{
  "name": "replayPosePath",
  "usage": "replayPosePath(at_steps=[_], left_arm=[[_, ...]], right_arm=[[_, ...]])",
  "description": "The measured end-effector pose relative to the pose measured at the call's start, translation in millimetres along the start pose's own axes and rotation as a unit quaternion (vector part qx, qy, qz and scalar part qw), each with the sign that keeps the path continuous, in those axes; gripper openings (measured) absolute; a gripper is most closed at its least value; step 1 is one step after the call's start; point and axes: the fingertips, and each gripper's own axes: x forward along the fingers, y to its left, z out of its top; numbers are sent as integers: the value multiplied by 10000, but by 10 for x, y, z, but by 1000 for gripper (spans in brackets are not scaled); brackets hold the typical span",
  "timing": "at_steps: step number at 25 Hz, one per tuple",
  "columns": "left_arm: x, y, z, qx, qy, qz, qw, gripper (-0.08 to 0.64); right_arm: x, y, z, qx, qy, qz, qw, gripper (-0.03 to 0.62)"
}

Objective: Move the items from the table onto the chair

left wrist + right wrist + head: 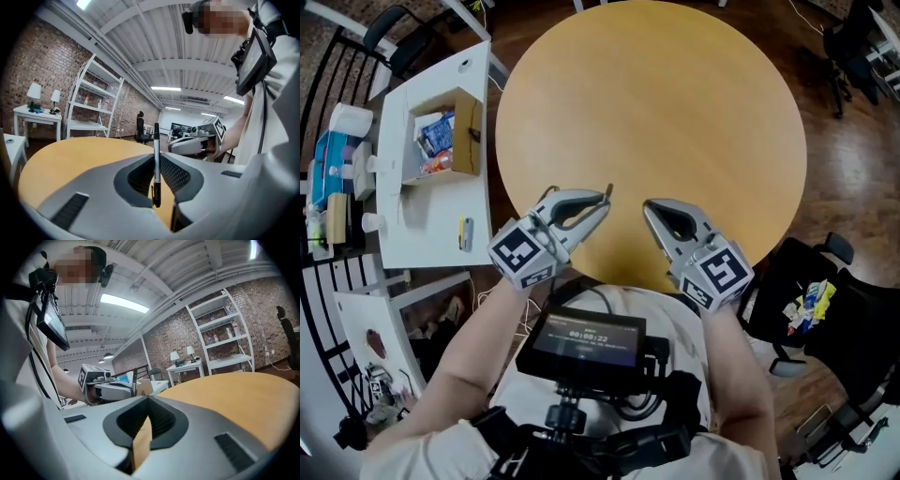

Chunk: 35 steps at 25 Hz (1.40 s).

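Note:
A thin black pen [156, 168] stands upright between the jaws of my left gripper [155, 140], which is shut on it. In the head view the pen's end [608, 193] pokes out past the left gripper [603, 202], just above the near edge of the round wooden table [656, 103]. My right gripper [648, 210] hovers beside it, a little to the right, shut with nothing between its jaws [147, 400]. The black chair [853, 319] stands to the right of the table and holds some colourful packets [811, 305].
A white side table [431, 202] at the left carries an open cardboard box [450, 136] and a small item [465, 232]. Bottles and tissues sit on a rack [337, 169] at the far left. More black chairs [853, 47] stand at the top right.

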Motion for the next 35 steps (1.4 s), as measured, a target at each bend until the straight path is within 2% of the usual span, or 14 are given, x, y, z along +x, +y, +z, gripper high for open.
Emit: replayPosePath(at_steps=[6, 8, 11, 13, 15, 22, 25, 27, 30, 35], left_arm=[[-400, 361, -425, -49, 440, 841, 9955, 48], [-692, 518, -584, -245, 662, 1251, 9896, 48], [-1240, 776, -887, -630, 1000, 1897, 9747, 48], [-1643, 935, -1122, -783, 1244, 2305, 9619, 48], [-2091, 1099, -1384, -928, 1522, 2731, 9453, 48], [-3539, 1678, -2234, -1800, 2218, 3972, 8721, 48], [-3900, 1882, -2446, -1892, 2611, 4189, 8489, 48], [-4011, 1978, -2558, -1902, 2918, 4163, 8399, 48], [-4043, 2027, -2710, -1958, 3293, 3953, 8348, 49], [-4024, 2041, -2756, -1955, 3551, 3825, 8303, 57]], right_arm=[[298, 120, -84, 12, 233, 334, 9992, 8], [441, 221, -104, 6, 307, 487, 9983, 8], [636, 380, -156, 43, 429, 705, 9966, 8], [730, 466, -198, 78, 515, 791, 9955, 8], [827, 549, -245, 104, 615, 857, 9944, 8], [1064, 782, -335, 179, 776, 1020, 9916, 8], [1103, 824, -384, 201, 839, 988, 9914, 8], [1119, 845, -400, 202, 857, 955, 9915, 8], [1122, 858, -409, 196, 862, 882, 9922, 8], [1074, 836, -398, 217, 810, 765, 9935, 8]])
